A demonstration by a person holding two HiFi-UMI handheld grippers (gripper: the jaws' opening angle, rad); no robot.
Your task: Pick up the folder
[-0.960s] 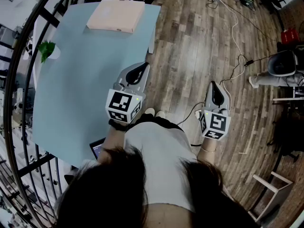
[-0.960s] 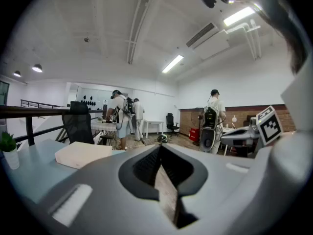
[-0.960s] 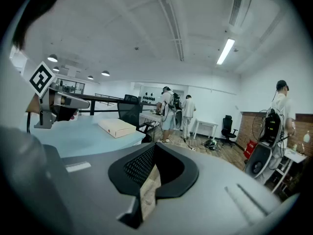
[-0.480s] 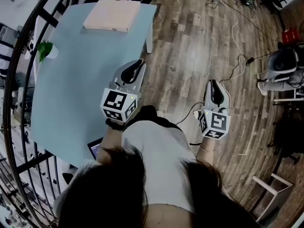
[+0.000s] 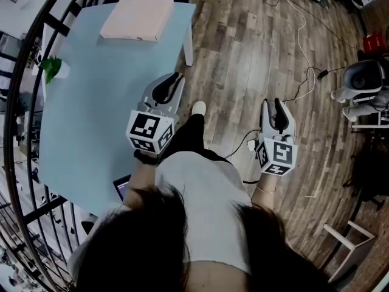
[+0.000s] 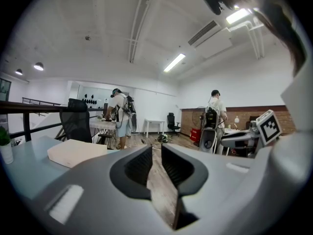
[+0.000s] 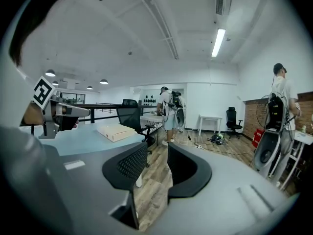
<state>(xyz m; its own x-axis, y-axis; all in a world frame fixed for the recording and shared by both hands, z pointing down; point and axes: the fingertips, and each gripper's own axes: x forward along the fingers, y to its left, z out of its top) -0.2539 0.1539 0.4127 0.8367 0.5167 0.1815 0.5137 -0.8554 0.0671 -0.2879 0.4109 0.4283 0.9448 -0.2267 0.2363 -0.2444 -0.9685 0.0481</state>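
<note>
Now: wood floor (image 5: 243,59) beneath right tongs (image 5: 276,105). Pale-blue counter (image 5: 91,114) below and left of left tongs (image 5: 173,81). Pink folder (image 5: 135,20) flat on counter's far end, well ahead of left tongs, untouched. Left tongs parted a crack, empty. Right tongs just been opening, released, nothing between. Small potted plant (image 5: 53,69) well left of left tongs.

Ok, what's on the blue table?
The folder at the far end, small plant at the left edge. A dark screen at the near edge is partly covered by the person's arm.
</note>
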